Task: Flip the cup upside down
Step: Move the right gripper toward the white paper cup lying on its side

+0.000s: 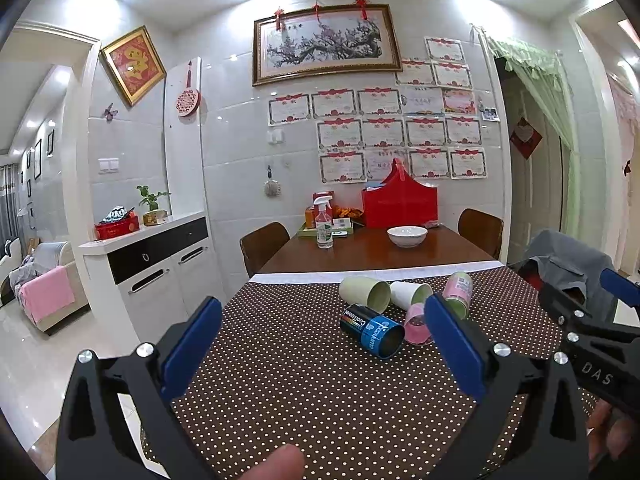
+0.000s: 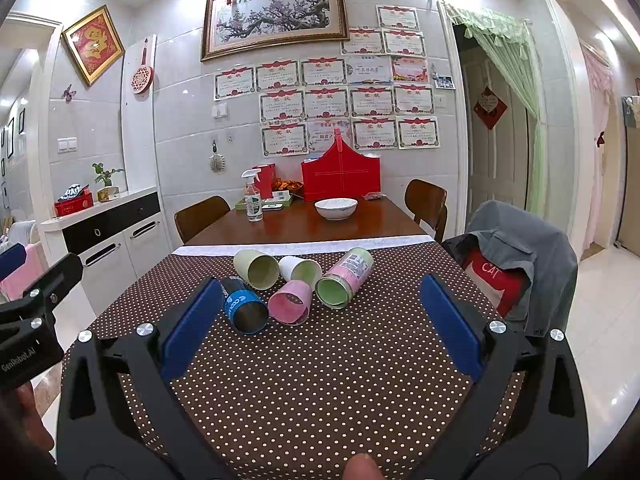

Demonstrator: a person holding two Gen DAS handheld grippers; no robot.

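Five cups lying on their sides in a close cluster on the brown polka-dot cloth (image 2: 320, 380) that covers the near part of the counter (image 2: 304, 228). Item one: pale green cup (image 2: 256, 269), far left of the group, mouth facing the viewer. Item two: white cup (image 2: 301, 270), just right of it, green inside. Item three: pink-labelled cup (image 2: 345, 278) with a green interior, rightmost, angled back to the right. Item four: blue printed cup (image 2: 245, 309), nearest on the left, dark inside. Item five: pink cup (image 2: 290, 303), beside the blue one and touching or nearly touching its neighbours. Left hand-held gripper (image 1: 320, 346): blue pads spread wide, nothing between them, held above the cloth short of the cluster. Right hand-held gripper (image 2: 320, 324): likewise wide open and empty, facing the cups from the near side; its body also shows at the right edge of the left wrist view. Further back on bare wood: white bowl (image 2: 336, 208), spray bottle (image 2: 253, 198), red box (image 2: 340, 180). Grey jacket (image 2: 516, 248) draped over a chair at the right. Framed blossom picture (image 2: 274, 14) and rows of certificates on the tiled wall.
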